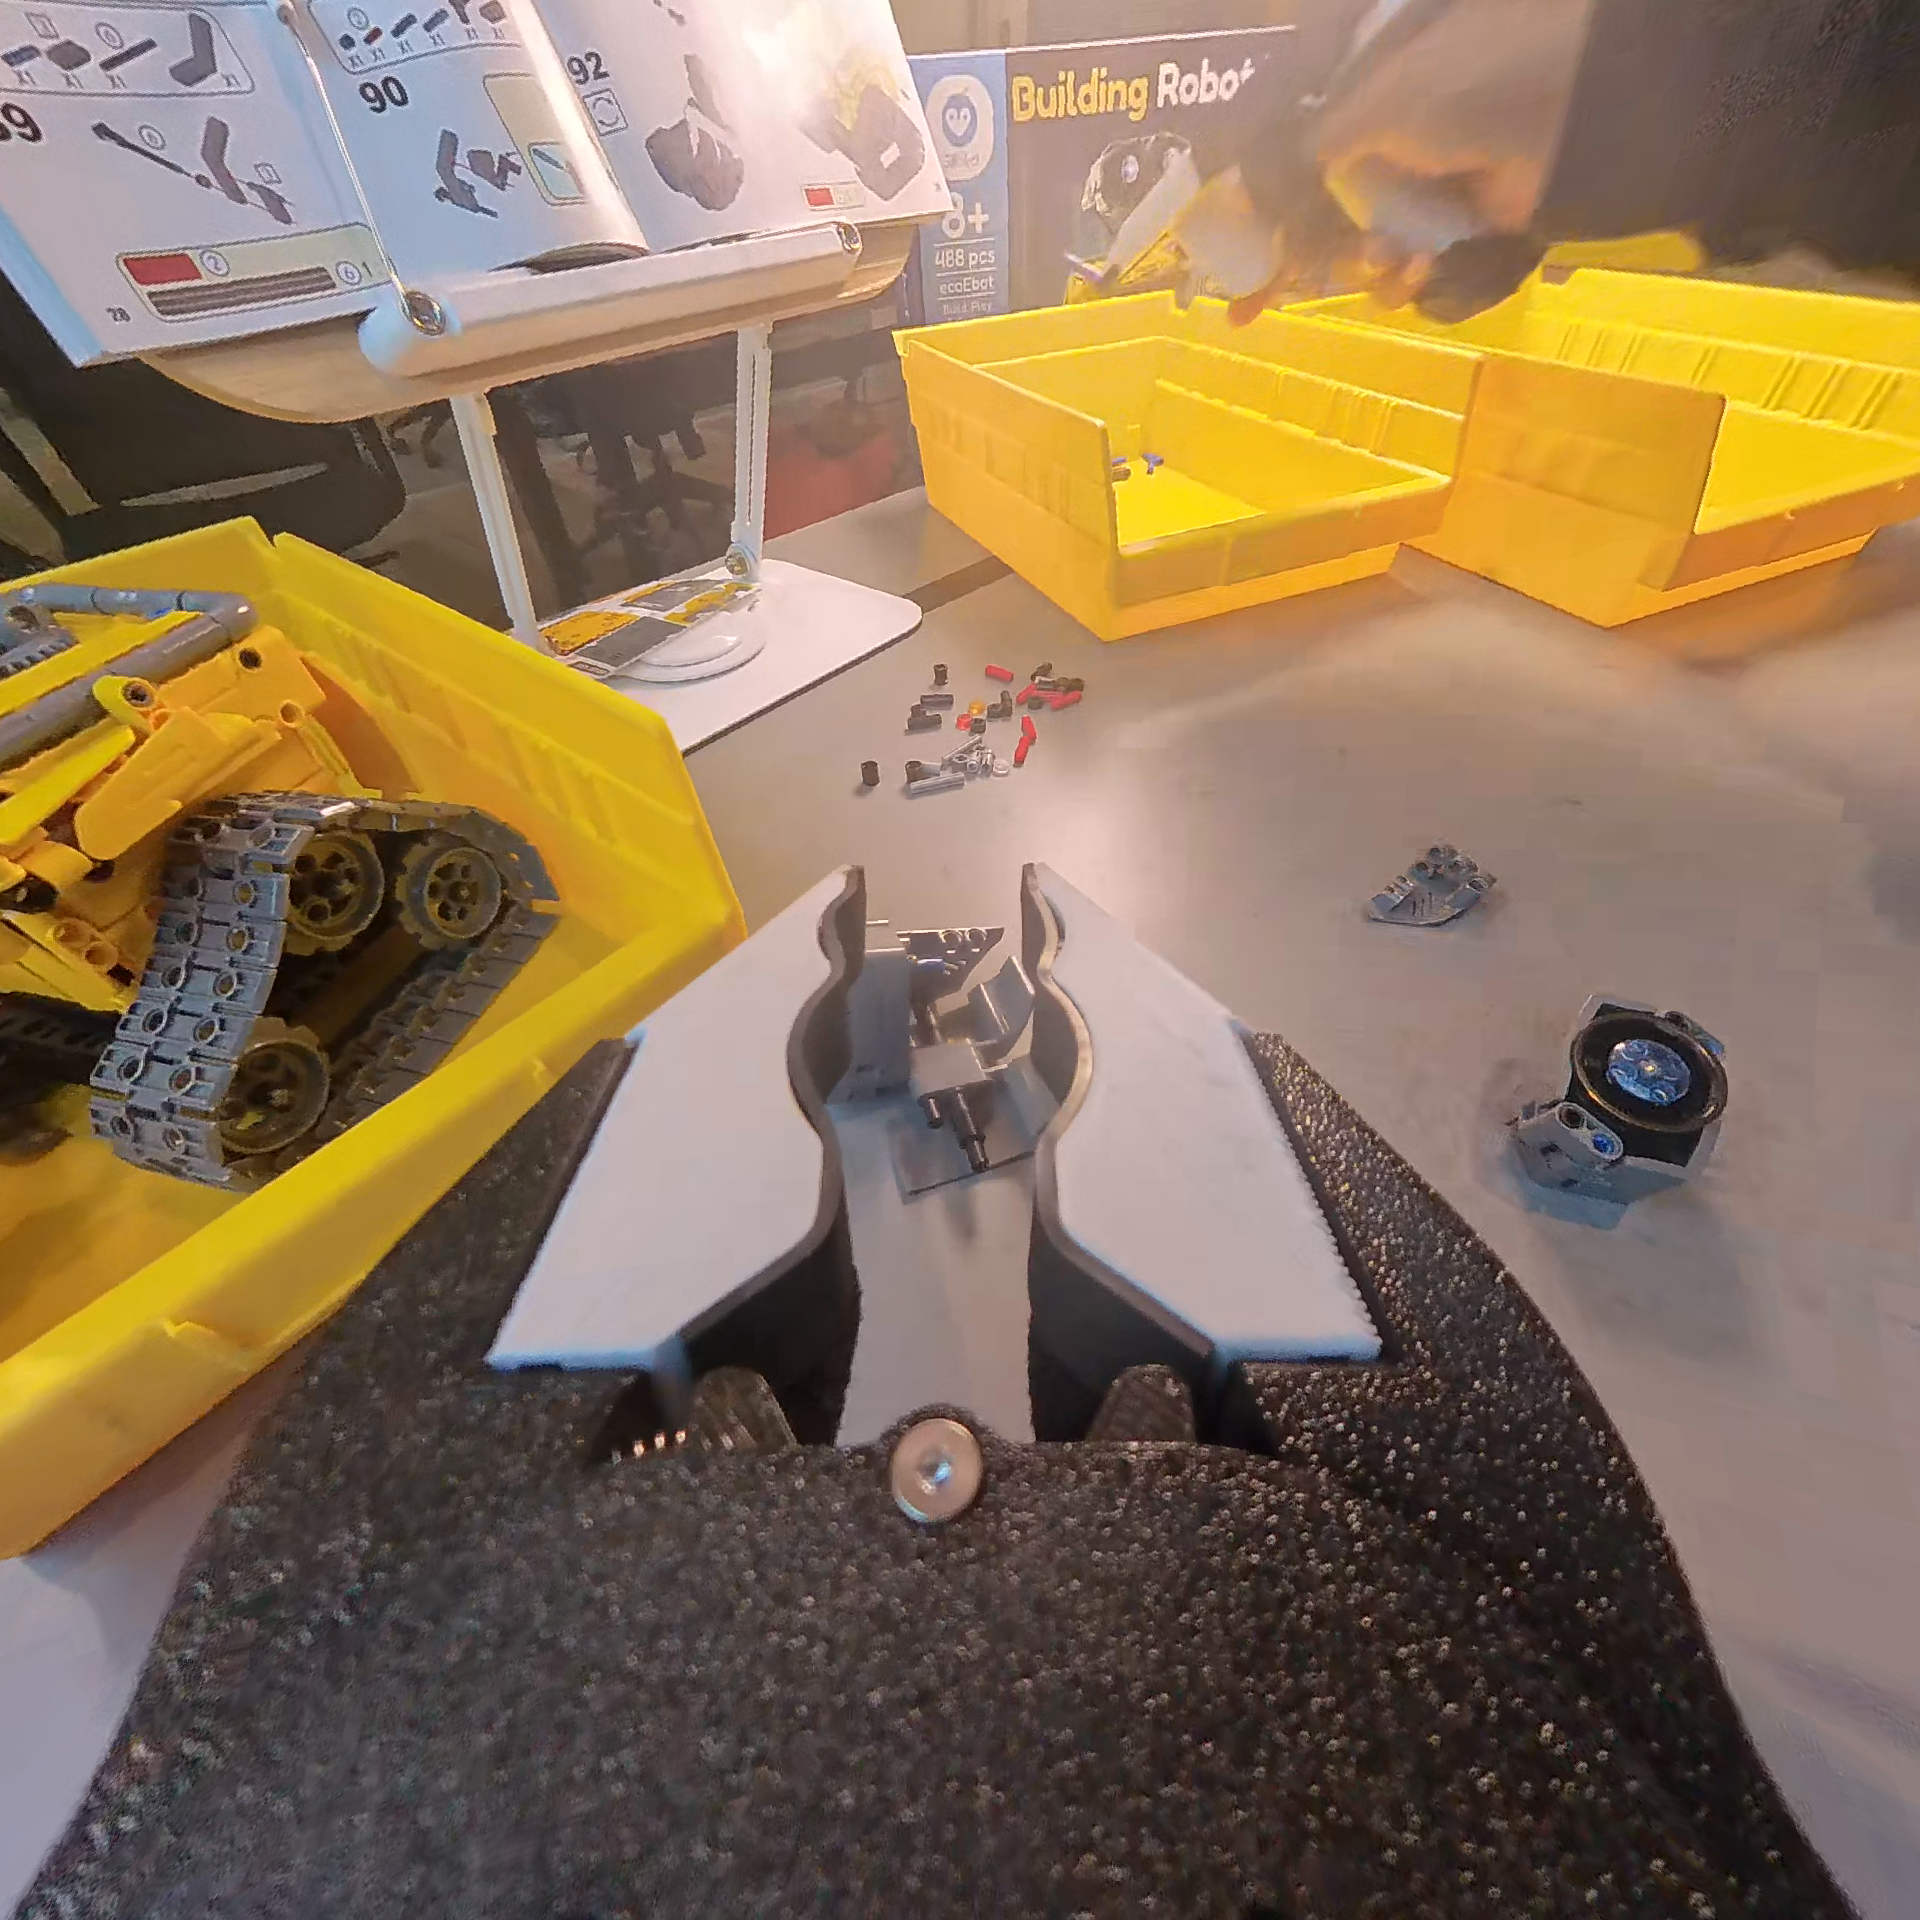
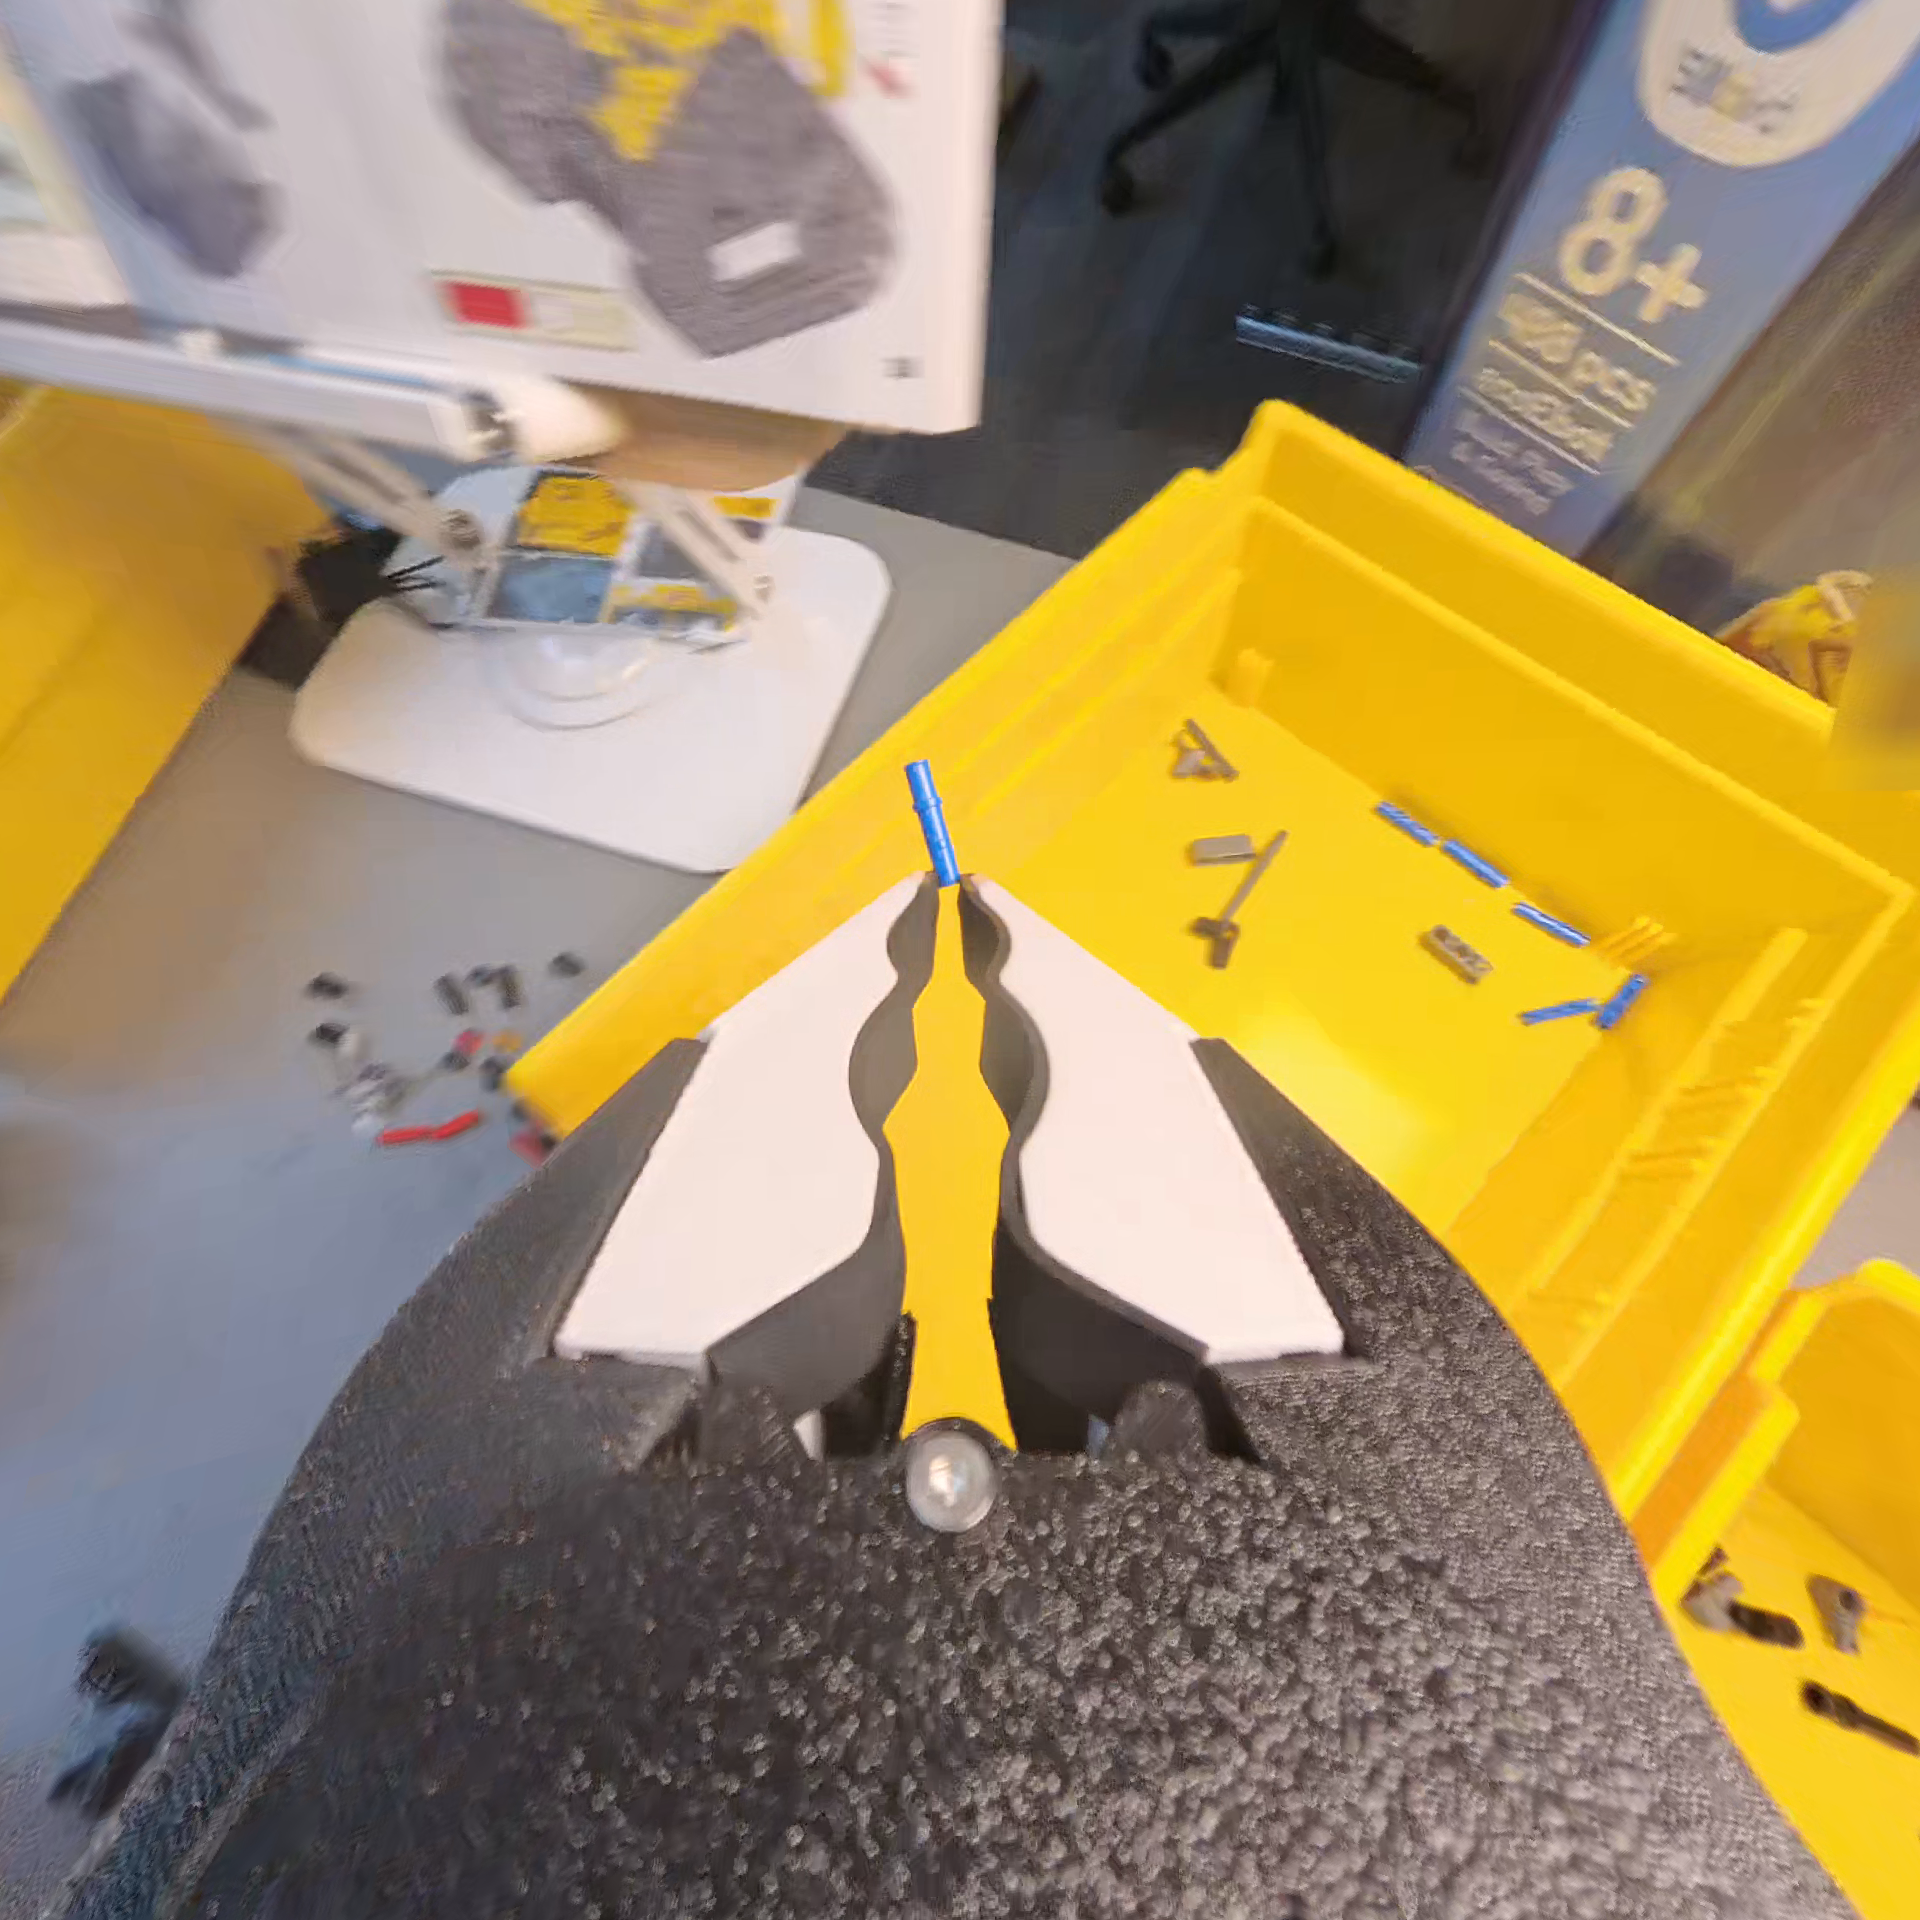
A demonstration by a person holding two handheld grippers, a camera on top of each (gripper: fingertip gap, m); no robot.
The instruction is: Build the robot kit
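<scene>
My left gripper is low over the grey table and shut on a small grey brick assembly with a black pin, which fills the gap between the fingers. My right gripper is shut on a thin blue pin that sticks up past the fingertips. It hovers over the near rim of a yellow bin. Inside that bin lie several more blue pins and a few grey parts. In the left wrist view the right gripper is a dark blur above the far bins.
A yellow tracked model sits in a yellow bin at left. An instruction booklet on a white stand and a product box stand behind. Loose small parts, a grey piece and a black round assembly lie on the table. One gripper's finger ends stand about 40 cm off the other's.
</scene>
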